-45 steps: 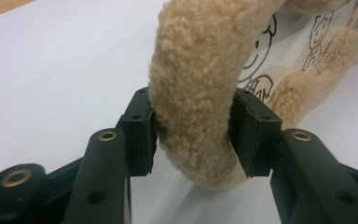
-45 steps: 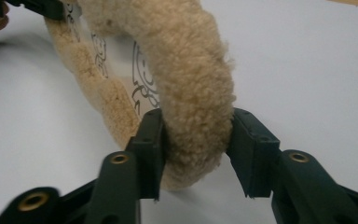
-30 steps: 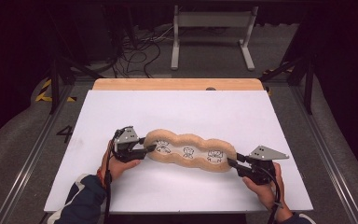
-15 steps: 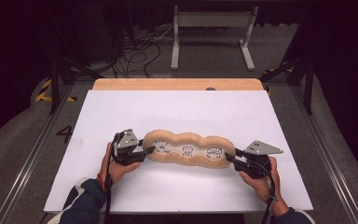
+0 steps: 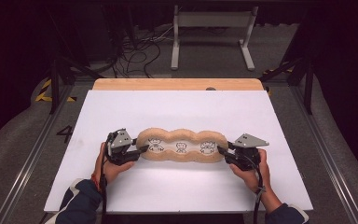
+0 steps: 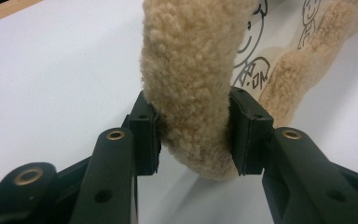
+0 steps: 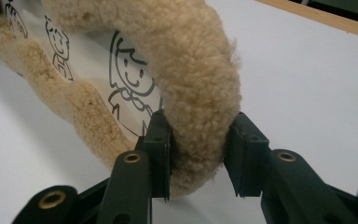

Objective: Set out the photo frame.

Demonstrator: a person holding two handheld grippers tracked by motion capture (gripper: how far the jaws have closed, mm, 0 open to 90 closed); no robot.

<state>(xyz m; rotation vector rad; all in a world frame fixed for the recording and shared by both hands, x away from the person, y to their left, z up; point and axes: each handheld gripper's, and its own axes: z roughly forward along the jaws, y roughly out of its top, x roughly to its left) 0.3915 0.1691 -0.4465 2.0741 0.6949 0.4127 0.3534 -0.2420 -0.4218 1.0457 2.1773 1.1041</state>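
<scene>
I judge the step in hand to be a two-ended carry or repositioning of the fleece tray (image 5: pixel 182 150), which sits toward the near middle of the white table (image 5: pixel 182 107). My left gripper (image 5: pixel 140 150) grips the tray's left end, its jaws closed to a narrow gap on the fleecy rim (image 6: pixel 189 93). My right gripper (image 5: pixel 223 152) pinches the opposite end the same way, squeezing the rim (image 7: pixel 200 116). In both gripper views the gripped rim appears raised off the table. The next move calls for both hands travelling together, level, so the soft tray neither sags nor slips free.
</scene>
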